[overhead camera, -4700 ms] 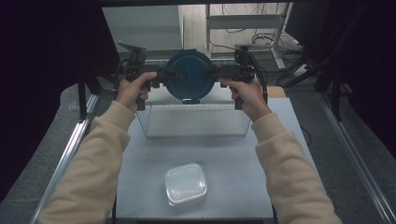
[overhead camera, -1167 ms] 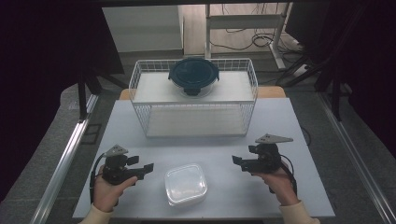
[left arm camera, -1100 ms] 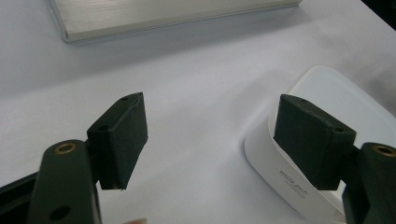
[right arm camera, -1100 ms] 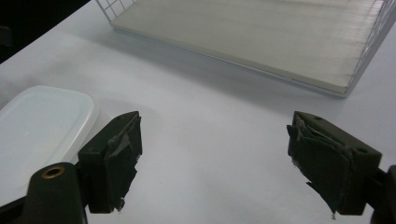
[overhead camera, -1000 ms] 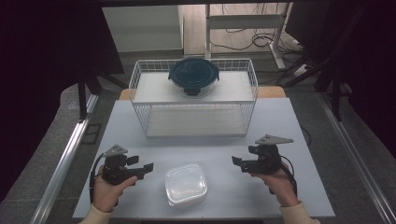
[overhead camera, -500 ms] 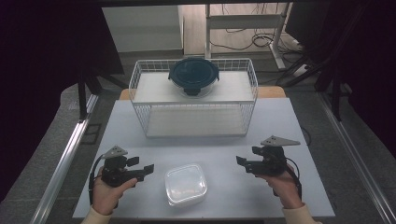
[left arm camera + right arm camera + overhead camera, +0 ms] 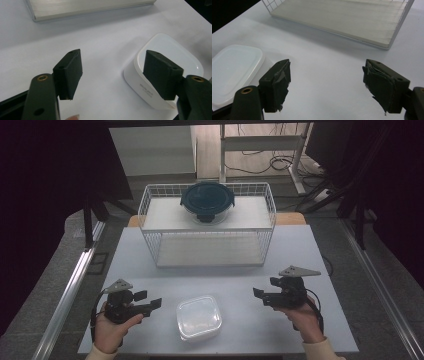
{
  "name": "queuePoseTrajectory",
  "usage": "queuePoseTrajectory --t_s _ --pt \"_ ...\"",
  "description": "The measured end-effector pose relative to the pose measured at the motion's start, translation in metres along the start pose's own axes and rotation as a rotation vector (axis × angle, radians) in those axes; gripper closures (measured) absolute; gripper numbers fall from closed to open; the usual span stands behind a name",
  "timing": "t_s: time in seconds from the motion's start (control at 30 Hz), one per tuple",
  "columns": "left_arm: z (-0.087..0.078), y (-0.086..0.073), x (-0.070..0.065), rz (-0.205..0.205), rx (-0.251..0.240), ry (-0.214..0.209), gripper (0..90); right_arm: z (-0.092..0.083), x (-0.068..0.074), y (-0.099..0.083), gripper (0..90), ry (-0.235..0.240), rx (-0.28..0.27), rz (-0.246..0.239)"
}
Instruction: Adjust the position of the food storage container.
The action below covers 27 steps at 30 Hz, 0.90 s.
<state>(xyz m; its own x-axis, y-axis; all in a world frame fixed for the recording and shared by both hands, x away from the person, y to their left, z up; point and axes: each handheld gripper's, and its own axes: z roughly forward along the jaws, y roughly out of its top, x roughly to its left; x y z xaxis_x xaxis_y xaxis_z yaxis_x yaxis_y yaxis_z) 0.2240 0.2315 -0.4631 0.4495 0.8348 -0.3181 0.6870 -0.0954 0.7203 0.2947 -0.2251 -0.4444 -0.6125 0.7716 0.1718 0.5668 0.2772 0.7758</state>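
Looking down from the high view, a white table (image 7: 300, 255) carries a white wire rack (image 7: 210, 227) at its far side, with a round glass container with a dark blue lid (image 7: 207, 201) sitting on the rack's upper shelf. Near the front edge lies a square translucent plastic container (image 7: 199, 317) with its lid on, flat on the table. The left gripper (image 7: 146, 301) is held just to the left of that container, jaws pointing toward it but apart from it; the right gripper (image 7: 259, 295) sits farther off on the container's other side, also pointing inward. Each is gripped by a hand, the left hand (image 7: 111, 331) and the right hand (image 7: 301, 320), with cream sleeves at the bottom edge.

In the left gripper view, the left gripper's (image 7: 113, 72) two black jaws stand wide apart and have just been closing a little, with only bare table between them. The square container (image 7: 172, 66) lies ahead and to the right, partly behind the right-hand jaw; whether that jaw touches it cannot be told.

In the right gripper view, the right gripper's (image 7: 325, 81) jaws are spread wide with worn pads and nothing between them. The container (image 7: 233, 68) lies off to the left, beyond the left-hand jaw, and the rack's lower shelf (image 7: 342, 17) runs across the top.
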Motion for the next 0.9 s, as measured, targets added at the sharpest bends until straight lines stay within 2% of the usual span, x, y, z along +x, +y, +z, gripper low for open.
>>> queuePoseTrajectory --t_s 0.1,0.2,0.43,0.47,0.5,0.63,0.77,0.9 --pt "-0.001 -0.003 0.0 0.005 0.015 -0.008 33.4 0.0 -0.001 -0.002 21.5 -0.006 0.005 0.017" --pt "0.004 -0.008 -0.001 0.016 0.056 -0.019 37.4 0.001 -0.003 -0.004 21.5 -0.008 0.019 0.018" --pt "0.024 -0.026 -0.014 0.051 0.168 -0.061 58.4 0.002 -0.002 -0.004 21.5 -0.004 0.019 0.026" --pt "0.026 -0.028 -0.016 0.056 0.181 -0.068 65.8 0.002 -0.002 -0.005 21.5 -0.006 0.022 0.024" --pt "0.028 -0.029 -0.018 0.064 0.195 -0.077 65.8 0.002 -0.002 -0.005 21.5 -0.006 0.022 0.024" --pt "0.031 -0.033 -0.026 0.086 0.231 -0.117 79.4 0.003 -0.001 -0.006 21.5 -0.005 0.029 0.024" --pt "0.034 -0.037 -0.032 0.1 0.27 -0.154 87.1 0.003 -0.003 -0.007 21.5 -0.007 0.032 0.03" --pt "0.039 -0.042 -0.039 0.113 0.3 -0.188 89.9 0.004 -0.004 -0.007 21.5 -0.01 0.034 0.034"
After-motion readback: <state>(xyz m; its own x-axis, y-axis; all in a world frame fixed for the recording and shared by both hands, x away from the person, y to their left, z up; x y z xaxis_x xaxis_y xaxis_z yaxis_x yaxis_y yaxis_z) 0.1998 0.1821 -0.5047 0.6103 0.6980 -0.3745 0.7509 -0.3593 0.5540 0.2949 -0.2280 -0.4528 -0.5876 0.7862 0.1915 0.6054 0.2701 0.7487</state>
